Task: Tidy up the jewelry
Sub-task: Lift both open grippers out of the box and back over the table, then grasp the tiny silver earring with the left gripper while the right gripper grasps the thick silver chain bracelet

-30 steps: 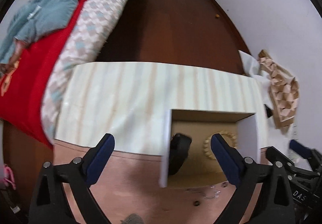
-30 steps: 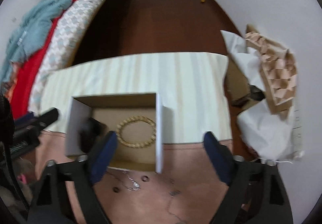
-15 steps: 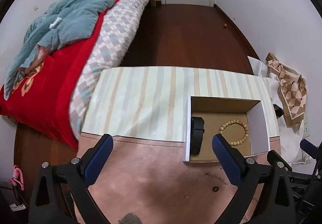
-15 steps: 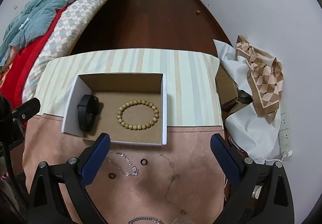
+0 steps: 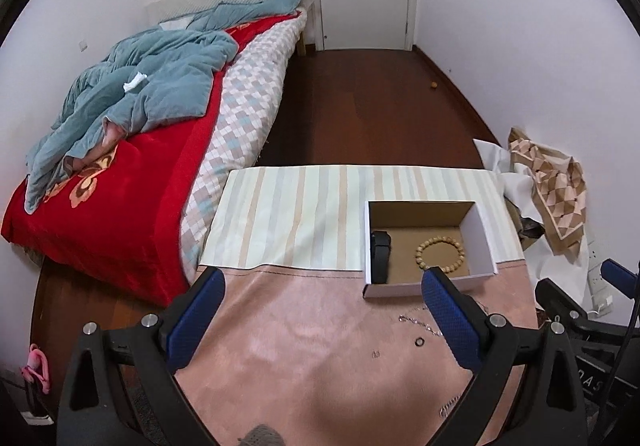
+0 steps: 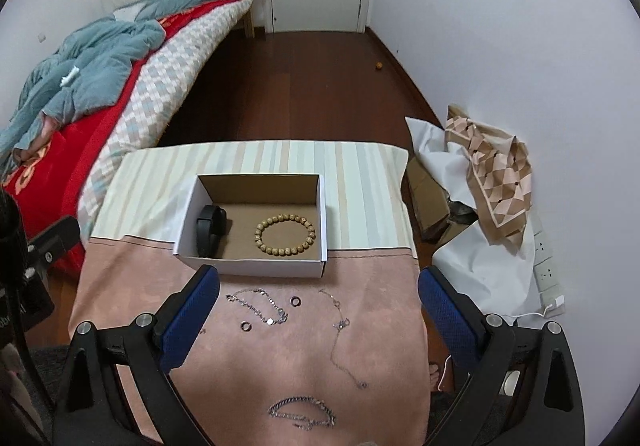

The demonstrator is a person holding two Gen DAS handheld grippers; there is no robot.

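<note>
Jewelry is split between an open white cardboard box and the pink cloth in front of it. From the left wrist camera, the left gripper hangs with its blue-padded jaws spread wide and nothing between them. The box sits ahead and to its right, holding a black band and a tan wooden bead bracelet, apparently sorted already. A small dark ring lies loose just inside its right finger.

From the right wrist camera, the right gripper is likewise wide open and empty, raised over the loose pieces, probably to choose one. Between its fingers lie a silver charm chain, two more rings and a thin silver necklace. A heavier silver link chain lies nearest the camera. The box is straight ahead.
</note>
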